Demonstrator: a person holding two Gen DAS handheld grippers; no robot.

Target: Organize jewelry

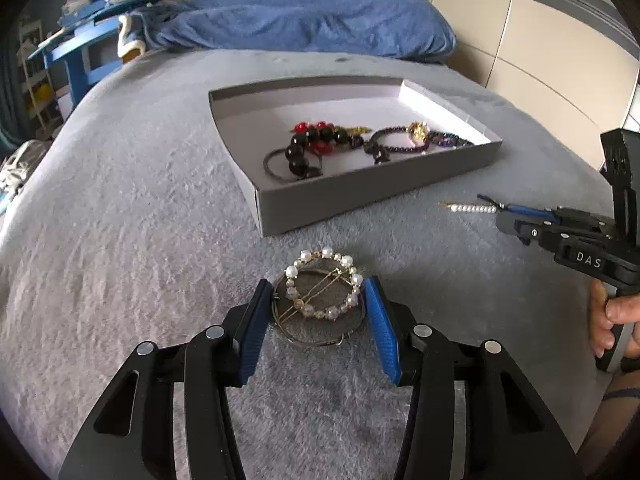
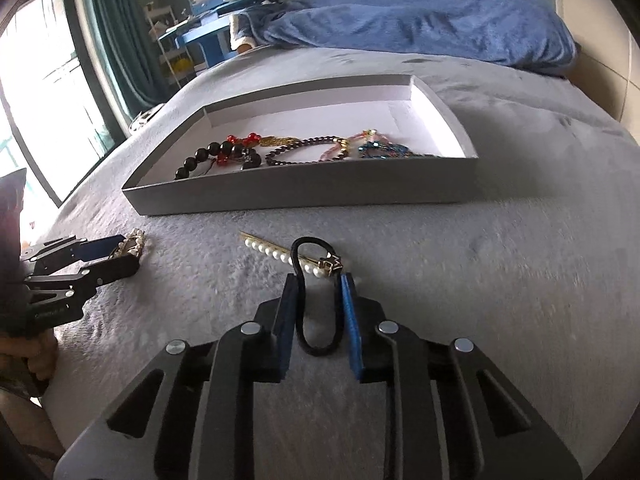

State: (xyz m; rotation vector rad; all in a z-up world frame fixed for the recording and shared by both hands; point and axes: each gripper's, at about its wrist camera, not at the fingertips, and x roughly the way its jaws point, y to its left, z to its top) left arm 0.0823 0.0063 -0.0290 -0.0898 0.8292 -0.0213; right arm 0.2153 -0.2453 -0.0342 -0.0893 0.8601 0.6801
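A pearl bracelet lying on a dark wire hoop rests on the grey bed cover. My left gripper has its blue pads pressed against both sides of it; the right wrist view shows that gripper closed on the pearls. My right gripper is shut on a black hair tie, squeezed into a narrow loop. The tie lies across a pearl hair pin with a gold clasp. The grey box beyond holds several beaded bracelets.
A blue blanket is heaped at the far end of the bed. A blue desk with books stands at the left, a wardrobe at the right, a window beyond. A person's hand grips the right tool.
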